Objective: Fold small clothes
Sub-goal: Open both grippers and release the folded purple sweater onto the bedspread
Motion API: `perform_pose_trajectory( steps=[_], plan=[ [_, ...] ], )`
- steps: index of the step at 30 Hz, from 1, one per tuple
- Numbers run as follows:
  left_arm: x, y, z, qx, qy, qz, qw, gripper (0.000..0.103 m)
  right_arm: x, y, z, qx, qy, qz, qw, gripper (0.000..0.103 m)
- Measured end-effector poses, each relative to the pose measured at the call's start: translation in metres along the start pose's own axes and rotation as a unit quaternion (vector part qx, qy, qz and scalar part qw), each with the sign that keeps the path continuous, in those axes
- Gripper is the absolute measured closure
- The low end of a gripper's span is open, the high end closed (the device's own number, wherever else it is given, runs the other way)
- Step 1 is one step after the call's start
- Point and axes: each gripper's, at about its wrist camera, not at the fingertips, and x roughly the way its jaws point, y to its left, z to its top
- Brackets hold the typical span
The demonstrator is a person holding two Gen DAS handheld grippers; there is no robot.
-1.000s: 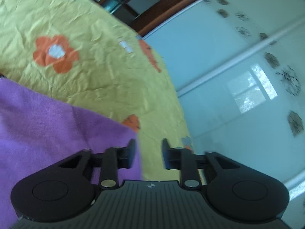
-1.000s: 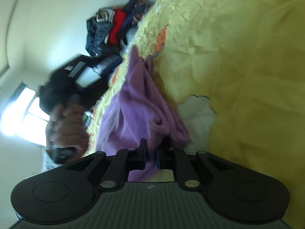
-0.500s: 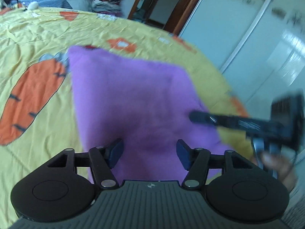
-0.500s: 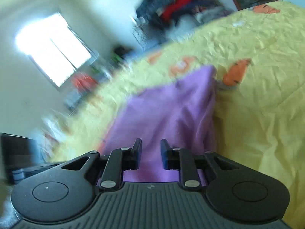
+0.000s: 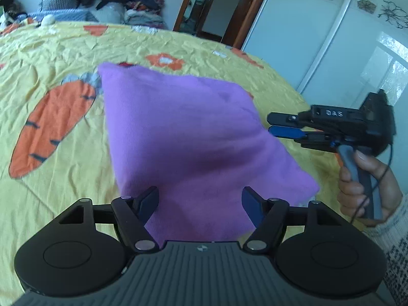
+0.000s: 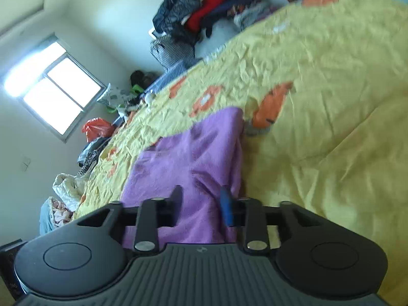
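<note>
Purple cloth (image 5: 188, 137) was laid folded on the bed (image 5: 63, 51); both hand-held grippers, left (image 5: 200, 200) and right (image 6: 202, 201), had just been opened, nothing gripped. Next, another fold was probably needed.

The only readable text is the raised lettering "DAS" on the black upper body of the right gripper (image 5: 283, 126), seen from the left wrist camera, to the right of the purple cloth (image 5: 193, 137). A small round emblem sits at the top middle of each camera's ribbed grey housing, but it carries no legible letters. Nothing else in either view bears readable writing.
</note>
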Motion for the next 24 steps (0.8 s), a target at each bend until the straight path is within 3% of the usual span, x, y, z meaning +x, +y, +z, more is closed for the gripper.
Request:
perform_pose_trajectory(
  steps=[3, 5, 12, 14, 17, 19, 22, 24],
  plan=[
    [-0.002, 0.001, -0.004, 0.01, -0.002, 0.007, 0.9999, 0.031, 0.004, -0.01, 0.001, 0.017, -0.002, -0.014, 1.0, 0.059],
    [-0.003, 0.003, -0.004, 0.007, -0.001, 0.002, 1.0, 0.028, 0.008, -0.017, 0.0, 0.032, 0.013, 0.033, 0.999, 0.059],
    [-0.007, 0.002, 0.0, 0.009, -0.012, 0.007, 0.9999, 0.026, -0.019, -0.004, -0.003, 0.033, -0.056, 0.049, 0.997, 0.059],
    [-0.006, 0.002, 0.001, 0.01, -0.012, 0.006, 0.9999, 0.026, -0.012, -0.006, -0.001, 0.046, -0.029, 0.069, 0.996, 0.059],
    [-0.003, -0.001, -0.001, 0.017, -0.007, 0.01, 0.9998, 0.025, 0.004, -0.01, -0.002, 0.049, 0.006, 0.056, 0.997, 0.059],
    [-0.003, -0.004, -0.004, 0.022, -0.007, 0.009, 0.9997, 0.023, 0.012, -0.018, -0.004, 0.067, 0.012, 0.032, 0.997, 0.059],
    [-0.004, -0.005, -0.005, 0.028, -0.006, 0.006, 0.9996, 0.021, 0.02, -0.026, -0.005, 0.087, 0.015, 0.058, 0.994, 0.061],
    [-0.001, -0.006, -0.004, 0.03, -0.003, 0.009, 0.9995, 0.02, 0.018, -0.024, -0.004, 0.081, -0.004, 0.044, 0.996, 0.097]
  ],
)
